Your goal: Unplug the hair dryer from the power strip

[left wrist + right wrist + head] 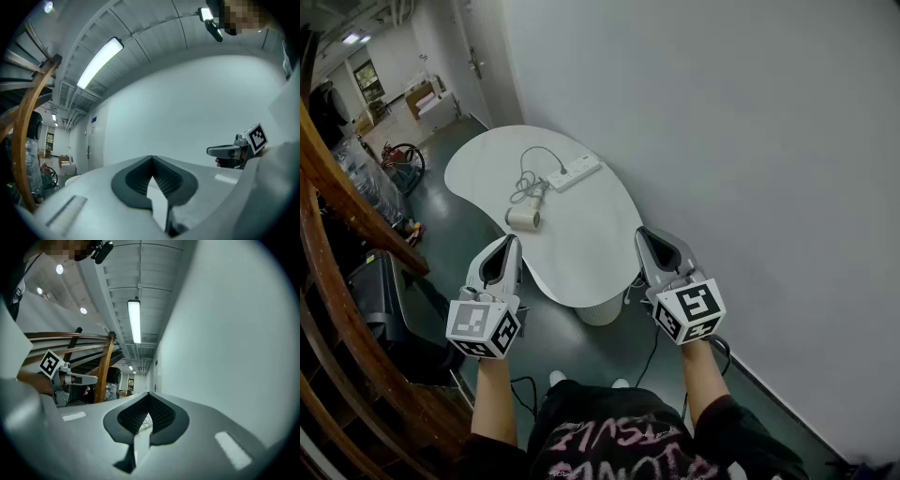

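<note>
Whether the hair dryer (523, 217) is plugged into the power strip (574, 172) cannot be told; both are shown too small.

The person is holding the left tool (512, 242) and right tool (643, 232) side by side, forearms (495, 398) reaching forward, jaws pressed together, empty.

Nothing legible is showing anywhere. Pink lettering on the person's dark shirt (619, 446) is appearing upside down and cut off, unreadable. The cubes on the left gripper (510, 242) and right gripper (643, 232) are carrying only square black-and-white patterns. A blue wall sign (94, 119) is showing too small to read.
</note>
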A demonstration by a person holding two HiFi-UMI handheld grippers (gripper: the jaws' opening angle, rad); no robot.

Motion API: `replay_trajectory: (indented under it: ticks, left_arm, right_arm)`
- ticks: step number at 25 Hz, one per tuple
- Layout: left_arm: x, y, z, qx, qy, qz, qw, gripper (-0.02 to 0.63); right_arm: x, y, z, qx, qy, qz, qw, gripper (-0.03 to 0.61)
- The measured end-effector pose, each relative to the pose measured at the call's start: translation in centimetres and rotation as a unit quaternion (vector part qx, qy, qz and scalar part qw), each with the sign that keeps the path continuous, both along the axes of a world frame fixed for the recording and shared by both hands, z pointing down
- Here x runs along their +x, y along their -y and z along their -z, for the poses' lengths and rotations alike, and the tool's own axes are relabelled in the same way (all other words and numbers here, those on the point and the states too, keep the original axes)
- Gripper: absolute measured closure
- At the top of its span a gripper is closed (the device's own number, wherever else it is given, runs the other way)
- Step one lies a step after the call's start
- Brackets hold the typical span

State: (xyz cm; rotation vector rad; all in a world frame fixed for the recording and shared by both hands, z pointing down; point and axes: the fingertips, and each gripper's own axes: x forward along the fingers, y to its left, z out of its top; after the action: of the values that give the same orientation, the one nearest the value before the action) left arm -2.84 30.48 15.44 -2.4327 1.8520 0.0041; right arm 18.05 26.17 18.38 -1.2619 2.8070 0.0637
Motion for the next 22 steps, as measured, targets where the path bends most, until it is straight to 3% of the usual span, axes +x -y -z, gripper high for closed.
replay_trajectory:
  ticks: [22]
  left_arm:
    - [2.2, 0.9, -0.8, -0.014, 0.011, -0.002, 0.9998, 0.612]
  right_arm:
    - [1.6, 0.9, 0.0, 0.014, 0.018, 0.01, 1.0, 0.569]
